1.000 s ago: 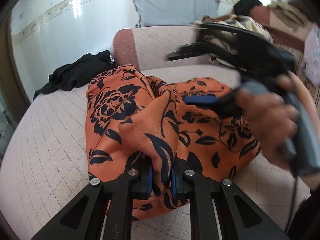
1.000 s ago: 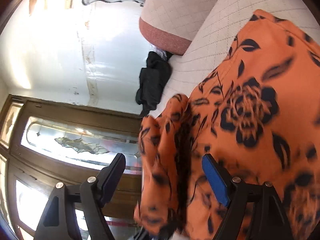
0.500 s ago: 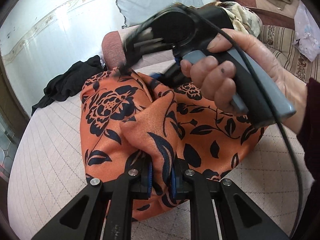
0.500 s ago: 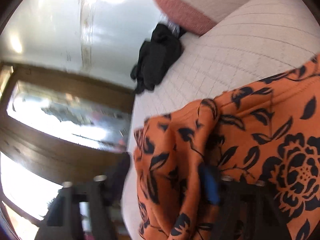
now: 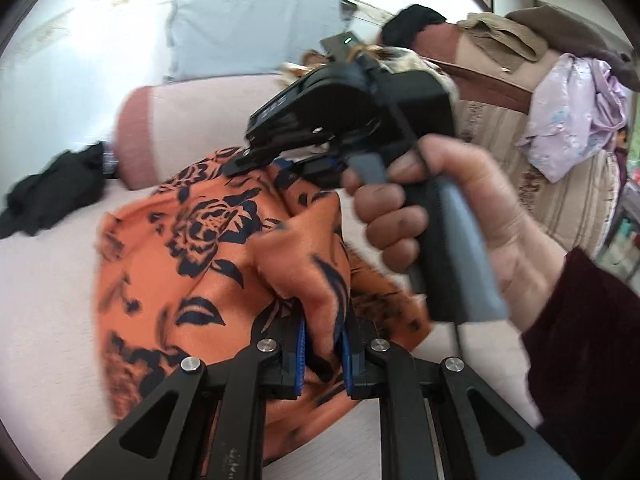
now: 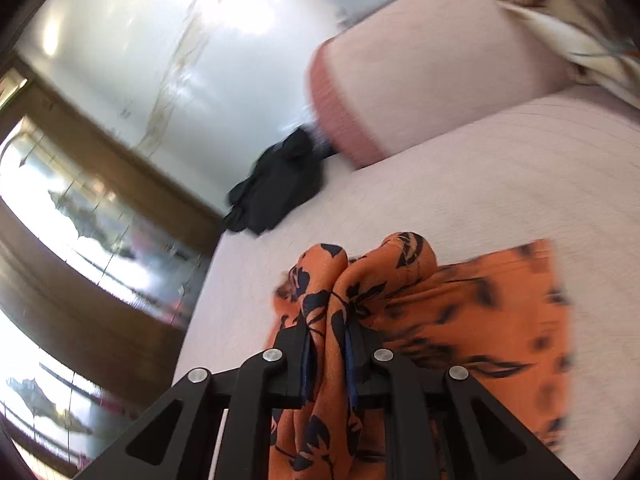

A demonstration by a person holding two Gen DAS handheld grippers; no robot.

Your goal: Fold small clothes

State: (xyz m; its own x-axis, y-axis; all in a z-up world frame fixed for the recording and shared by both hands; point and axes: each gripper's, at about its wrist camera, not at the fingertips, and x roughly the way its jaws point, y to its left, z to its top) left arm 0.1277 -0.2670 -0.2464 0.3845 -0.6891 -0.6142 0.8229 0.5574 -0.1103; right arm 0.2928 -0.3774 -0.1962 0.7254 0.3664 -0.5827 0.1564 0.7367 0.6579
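An orange garment with dark blue flowers (image 5: 208,256) lies bunched on the pale pink bed. My left gripper (image 5: 323,354) is shut on a fold of it near the bottom of the left wrist view. A hand (image 5: 448,216) holds my right gripper (image 5: 280,168) just above the cloth's far edge. In the right wrist view the right gripper (image 6: 328,360) has its jaws closing, pads pressed on a gathered ridge of the orange garment (image 6: 472,312), which trails off to the right.
A black garment (image 5: 52,192) (image 6: 280,184) lies crumpled by the pink bolster (image 5: 168,136) (image 6: 400,80) at the bed's head. A grey pillow (image 5: 248,28) leans on the wall. Clothes (image 5: 572,116) are heaped on a striped seat at right. A glazed wooden door (image 6: 80,220) stands at left.
The right gripper's jaws went from wide apart to pressed on a ridge of the orange cloth, and it rolled and rose. The left gripper kept its hold while the view shifted.
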